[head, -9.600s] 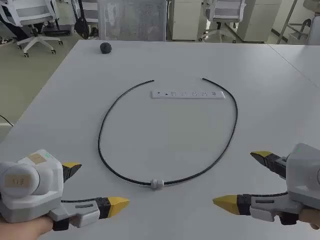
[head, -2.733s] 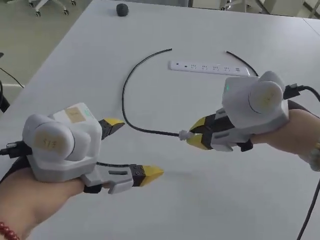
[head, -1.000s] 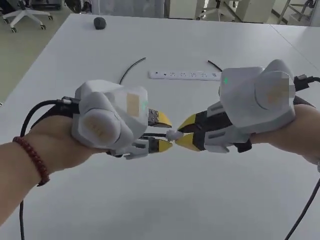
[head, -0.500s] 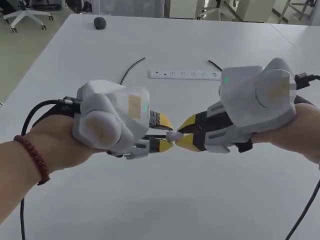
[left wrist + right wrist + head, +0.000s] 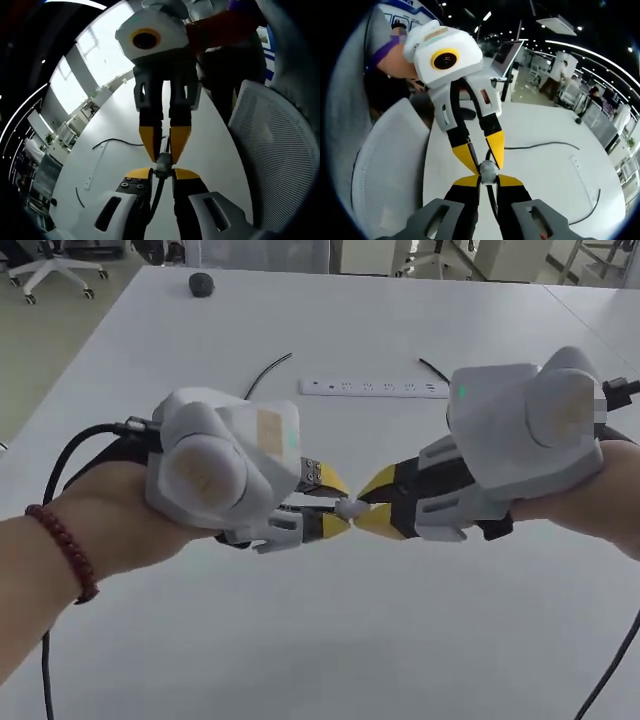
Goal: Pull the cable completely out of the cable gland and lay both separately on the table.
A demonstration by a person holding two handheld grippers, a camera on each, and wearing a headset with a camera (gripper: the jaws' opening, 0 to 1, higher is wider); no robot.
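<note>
I have both claws held above the table (image 5: 330,640), tip to tip, with the cable gland (image 5: 350,508) caught between them and clear of the surface. The right claw (image 5: 362,508) is clamped on the small white gland, one yellow tip on each side of it. The left claw (image 5: 340,506) meets it from the opposite side. It is pinched down on the black cable (image 5: 156,192) right where the cable leaves the gland, so the two sets of tips nearly touch.

The left gripper view gives me the cable running back down between that claw's jaws. The gland sits just past their tips, and the right claw reaches in from above. The right gripper view gives me the mirror of it: the gland at its own tips, cable trailing back between its jaws, and the left claw coming down from the top.

In the head view the claw housings cover most of the grip point. That view does tell me where the rest lies. Two loose stretches of cable rest on the table beyond the claws, one on each side of a white power strip (image 5: 375,388), well apart from the tips. A small dark object (image 5: 202,283) sits near the far edge. A mesh chair back (image 5: 280,150) stands next to the table edge in both gripper views.
</note>
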